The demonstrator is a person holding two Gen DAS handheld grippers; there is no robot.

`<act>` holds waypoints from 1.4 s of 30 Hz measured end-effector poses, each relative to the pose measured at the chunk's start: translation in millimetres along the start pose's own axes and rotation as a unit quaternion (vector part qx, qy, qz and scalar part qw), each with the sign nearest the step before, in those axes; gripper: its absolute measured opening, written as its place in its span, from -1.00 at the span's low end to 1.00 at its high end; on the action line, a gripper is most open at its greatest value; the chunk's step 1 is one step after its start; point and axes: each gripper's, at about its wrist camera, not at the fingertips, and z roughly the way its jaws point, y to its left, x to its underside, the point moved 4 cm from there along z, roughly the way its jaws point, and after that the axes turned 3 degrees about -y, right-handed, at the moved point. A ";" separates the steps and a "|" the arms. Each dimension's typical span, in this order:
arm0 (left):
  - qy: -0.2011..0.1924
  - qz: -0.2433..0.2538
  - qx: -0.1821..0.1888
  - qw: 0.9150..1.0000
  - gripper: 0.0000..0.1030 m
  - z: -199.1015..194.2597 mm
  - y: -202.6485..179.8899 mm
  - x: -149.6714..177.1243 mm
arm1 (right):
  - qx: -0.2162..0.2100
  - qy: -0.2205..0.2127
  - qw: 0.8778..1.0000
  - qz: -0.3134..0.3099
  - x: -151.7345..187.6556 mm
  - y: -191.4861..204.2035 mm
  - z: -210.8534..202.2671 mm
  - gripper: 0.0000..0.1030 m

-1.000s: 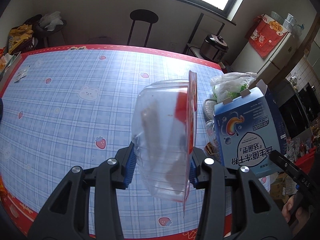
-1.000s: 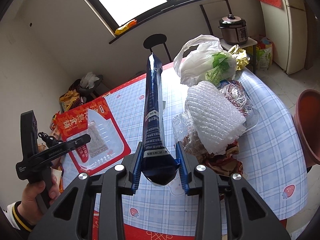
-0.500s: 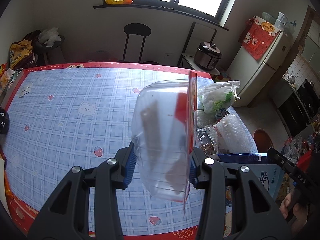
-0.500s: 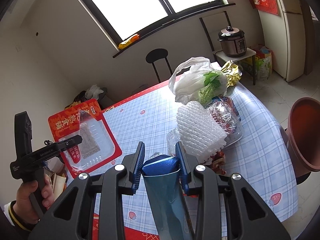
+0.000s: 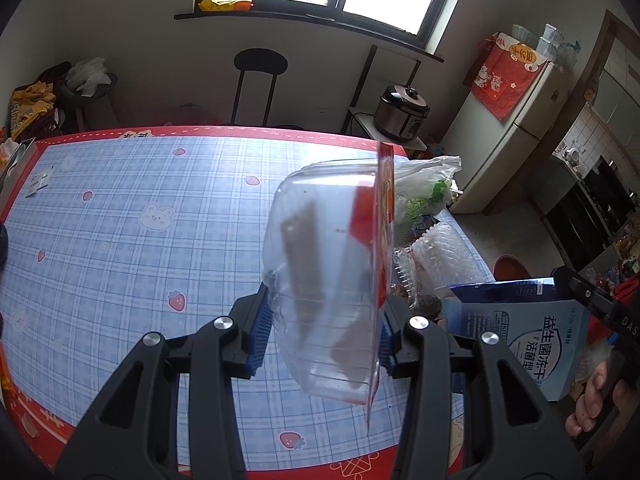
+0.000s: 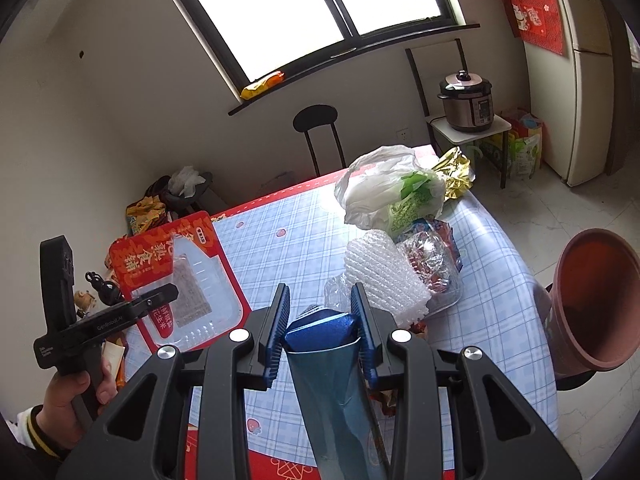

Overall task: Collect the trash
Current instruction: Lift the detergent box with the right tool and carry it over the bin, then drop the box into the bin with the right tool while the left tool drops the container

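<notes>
the right gripper clamped a dark blue cardboard box above the blue checked tablecloth; far left, the left gripper held a red-rimmed clear plastic tray.

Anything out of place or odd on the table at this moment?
Only the trash itself: a plastic bag, foam netting and crumpled wrappers lie heaped at one end of the table. The left tool holds a clear food tray on edge; the right tool holds a blue box.
</notes>
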 end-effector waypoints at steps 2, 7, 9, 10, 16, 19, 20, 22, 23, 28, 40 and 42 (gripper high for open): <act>-0.005 -0.002 0.005 1.000 -0.13 -0.3 0.2 -1.9 | 0.007 -0.012 1.000 -0.006 -11.7 -0.5 -11.4 -0.39; -0.012 -0.004 0.019 1.000 -0.12 1.6 -4.1 -7.3 | 0.046 -0.047 0.998 -0.014 -48.8 -23.7 -46.2 -0.39; -0.012 -0.004 0.024 1.000 -0.12 3.8 -7.0 -10.1 | 0.079 -0.059 0.995 -0.021 -64.5 -43.3 -58.4 -0.39; -0.012 -0.004 0.026 1.000 -0.12 5.1 -8.5 -11.3 | 0.095 -0.063 0.993 -0.024 -71.1 -54.5 -63.2 -0.39; -0.010 -0.003 0.032 0.999 -0.12 10.5 -23.1 -15.4 | 0.220 -0.059 0.973 -0.036 -94.6 -153.6 -69.9 -0.39; -0.010 -0.004 0.029 1.000 -0.12 10.9 -29.1 -19.8 | 0.275 -0.044 0.960 -0.021 -93.2 -215.2 -60.2 -0.39; -0.009 -0.004 0.027 1.000 -0.12 10.7 -31.2 -20.8 | 0.286 -0.037 0.957 -0.010 -90.8 -235.2 -55.3 -0.39; -0.009 -0.002 0.021 1.000 -0.12 10.0 -35.4 -23.1 | 0.308 -0.023 0.951 0.018 -82.2 -273.8 -44.8 -0.39; -0.008 -0.001 0.017 1.000 -0.12 9.8 -38.0 -24.1 | 0.314 -0.015 0.949 0.034 -77.0 -291.3 -38.6 -0.39; -0.008 0.019 0.013 1.000 -0.12 9.9 -59.4 -32.8 | 0.325 0.002 0.939 0.109 -57.5 -344.5 -26.2 -0.36; -0.001 0.120 0.116 0.986 -0.12 33.9 -218.7 -45.0 | 0.347 -0.039 0.930 0.118 -55.9 -340.5 -125.3 0.89; 0.006 0.140 0.140 0.980 -0.11 41.5 -253.8 -40.0 | 0.355 -0.035 0.926 0.123 -49.2 -338.1 -145.7 0.89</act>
